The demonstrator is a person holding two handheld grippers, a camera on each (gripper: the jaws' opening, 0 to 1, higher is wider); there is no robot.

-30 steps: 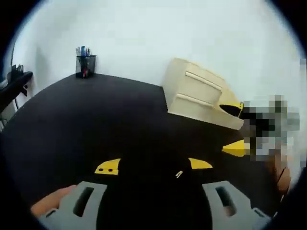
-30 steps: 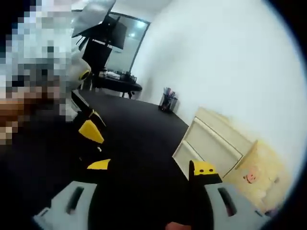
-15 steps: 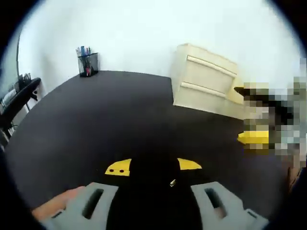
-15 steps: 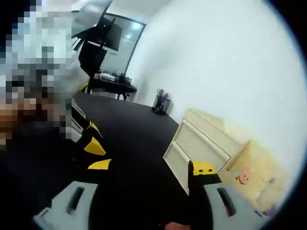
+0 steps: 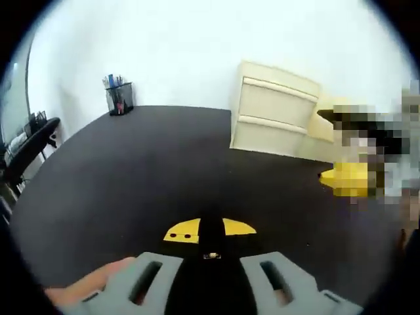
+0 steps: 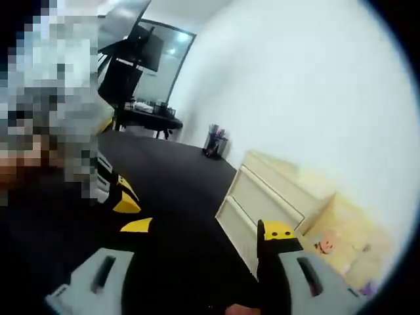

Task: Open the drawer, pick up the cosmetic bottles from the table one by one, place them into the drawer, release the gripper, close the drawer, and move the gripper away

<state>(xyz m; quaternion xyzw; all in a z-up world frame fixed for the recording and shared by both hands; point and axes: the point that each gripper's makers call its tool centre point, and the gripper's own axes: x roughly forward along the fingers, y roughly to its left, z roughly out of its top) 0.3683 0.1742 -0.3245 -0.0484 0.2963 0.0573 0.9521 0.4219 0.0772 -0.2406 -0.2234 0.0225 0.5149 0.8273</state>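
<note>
The small cream wooden drawer chest (image 5: 275, 108) sits shut at the far right of the black table (image 5: 131, 170), both claws are empty, left (image 5: 210, 231) nearly together, right (image 6: 207, 228) spread, so everything is left to do.

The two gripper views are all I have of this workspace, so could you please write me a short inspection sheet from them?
Surface: black tabletop, bare in front of the drawers.
Job's things: cream drawer unit against the wall, both drawers shut; cosmetic bottles: nothing seen.
Clutter: mesh pen holder with pens, at the far edge.
Grippers: left gripper jaws nearly closed, holding nothing; right gripper jaws apart, holding nothing.
Cables: nothing seen.
Surroundings: white wall; yellowish box beside the drawer unit; dark desk with a monitor beyond.
</note>
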